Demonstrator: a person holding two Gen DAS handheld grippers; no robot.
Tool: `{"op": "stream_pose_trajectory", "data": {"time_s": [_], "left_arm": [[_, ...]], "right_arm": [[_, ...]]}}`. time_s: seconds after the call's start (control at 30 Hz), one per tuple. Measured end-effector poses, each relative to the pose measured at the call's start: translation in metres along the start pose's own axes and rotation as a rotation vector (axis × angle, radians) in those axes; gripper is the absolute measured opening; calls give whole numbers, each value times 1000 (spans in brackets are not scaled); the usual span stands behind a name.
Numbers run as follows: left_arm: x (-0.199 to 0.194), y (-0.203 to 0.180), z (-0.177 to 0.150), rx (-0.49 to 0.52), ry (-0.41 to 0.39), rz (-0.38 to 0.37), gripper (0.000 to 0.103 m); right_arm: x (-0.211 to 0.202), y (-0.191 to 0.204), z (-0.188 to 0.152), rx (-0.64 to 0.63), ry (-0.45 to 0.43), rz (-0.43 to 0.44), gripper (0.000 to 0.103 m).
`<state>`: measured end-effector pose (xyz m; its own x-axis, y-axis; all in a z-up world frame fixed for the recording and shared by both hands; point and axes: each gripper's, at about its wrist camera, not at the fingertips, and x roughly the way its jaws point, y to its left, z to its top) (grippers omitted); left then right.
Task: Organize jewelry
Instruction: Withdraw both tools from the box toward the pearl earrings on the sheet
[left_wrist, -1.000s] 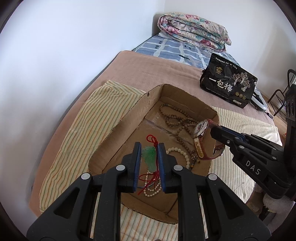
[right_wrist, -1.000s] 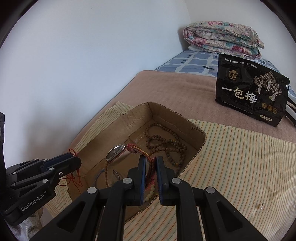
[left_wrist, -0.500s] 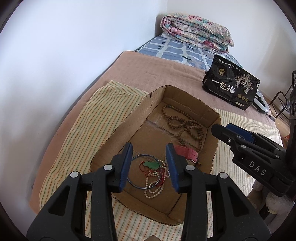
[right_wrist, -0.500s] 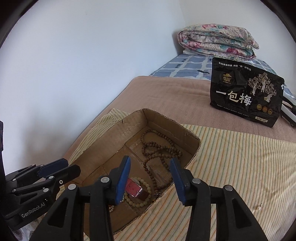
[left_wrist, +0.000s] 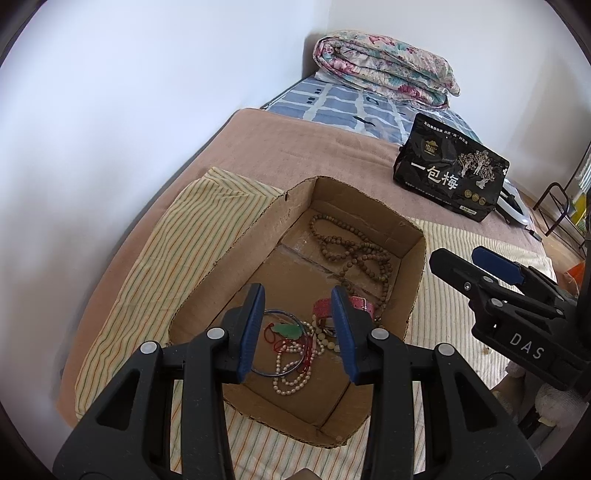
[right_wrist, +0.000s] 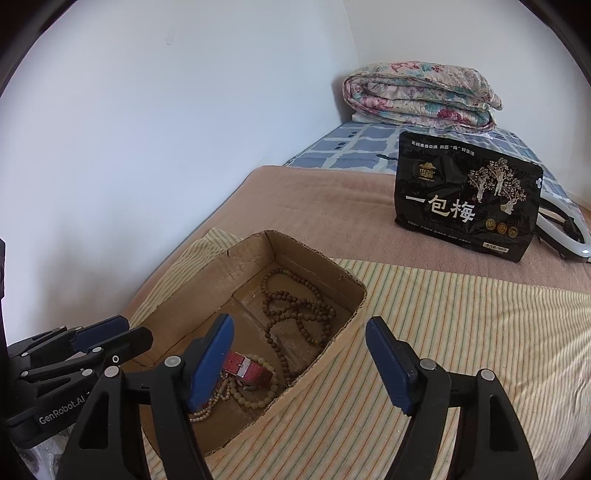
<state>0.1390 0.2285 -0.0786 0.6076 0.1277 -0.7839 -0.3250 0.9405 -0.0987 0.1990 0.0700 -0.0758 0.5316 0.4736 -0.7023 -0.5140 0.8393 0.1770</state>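
Both claws released and empty: left gripper (left_wrist: 298, 325) above the near end of the open brown cardboard box (left_wrist: 236, 254), right gripper (right_wrist: 299, 365) spread wide over its right wall. Below and between the left fingers: green jade pendant on red cord (left_wrist: 286, 329), white pearl strand (left_wrist: 291, 373), red-strapped watch (right_wrist: 245, 369); farther ahead, brown wooden bead necklace (left_wrist: 351, 251). Deposit step apparently done; next, likely withdrawing, or fetching any remaining piece.

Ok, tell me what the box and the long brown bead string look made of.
Box: corrugated cardboard, matte brown, going by the rough torn rim and creased flaps. Brown bead string: probably wood or seed beads, since they look dull, grainy and unpolished; I can't tell which.
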Motion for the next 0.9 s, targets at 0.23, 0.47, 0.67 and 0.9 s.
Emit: {"op": "stream_pose_trajectory", "data": {"time_s": [0.23, 0.47, 0.67, 0.9], "left_arm": [[-3, -10, 0, 3, -7, -14, 37], [-6, -22, 0, 16, -15, -33, 38], [-7, -37, 1, 28, -22, -55, 43], [-7, -60, -5, 60, -20, -101, 43]], "right_arm": [[-11, -11, -3, -6, -18, -43, 87], [-26, -22, -7, -20, -38, -88, 93], [-42, -36, -12, -27, -49, -95, 95], [-65, -66, -18, -17, -74, -113, 97]]}}
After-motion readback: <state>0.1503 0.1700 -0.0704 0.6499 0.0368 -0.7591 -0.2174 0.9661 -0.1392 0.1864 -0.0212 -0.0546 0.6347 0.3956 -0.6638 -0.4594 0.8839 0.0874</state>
